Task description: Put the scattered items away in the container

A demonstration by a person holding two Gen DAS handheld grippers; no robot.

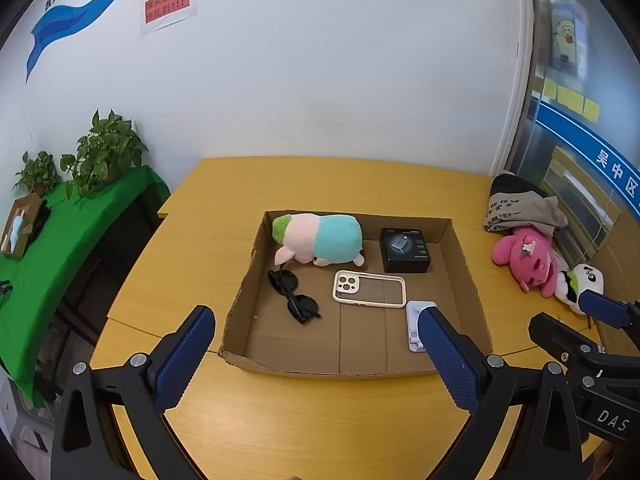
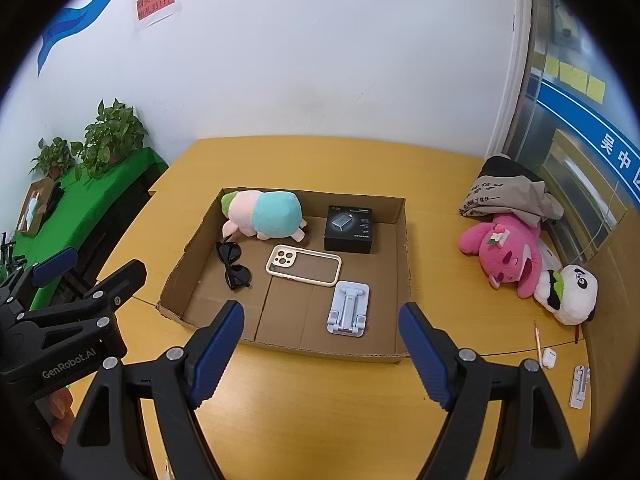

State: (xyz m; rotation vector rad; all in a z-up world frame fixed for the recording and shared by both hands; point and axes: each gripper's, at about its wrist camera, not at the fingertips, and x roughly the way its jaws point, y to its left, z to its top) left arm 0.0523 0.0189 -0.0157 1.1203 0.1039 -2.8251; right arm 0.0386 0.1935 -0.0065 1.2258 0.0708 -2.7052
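Observation:
A shallow cardboard box (image 1: 466, 264) (image 2: 402, 248) lies on the yellow table. In it lie a pastel plush (image 1: 320, 240) (image 2: 264, 214), black sunglasses (image 1: 294, 292) (image 2: 234, 266), a cream phone case (image 1: 370, 288) (image 2: 304, 266), a black carton (image 1: 404, 250) (image 2: 349, 229) and a pale blue phone stand (image 2: 348, 309) (image 1: 416, 320). My left gripper (image 1: 316, 336) is open over the box's near edge, empty. My right gripper (image 2: 322, 328) is open too, empty, above the near rim by the stand.
Right of the box lie a pink plush (image 2: 504, 256) (image 1: 528, 260), a panda plush (image 2: 568, 292) (image 1: 582, 284) and folded clothes (image 2: 508, 192) (image 1: 520, 206). A pencil (image 2: 539, 338), a small white case (image 2: 549, 357) and a white stand (image 2: 580, 386) lie near the right edge. Plants (image 1: 104, 152) stand on a green shelf at left.

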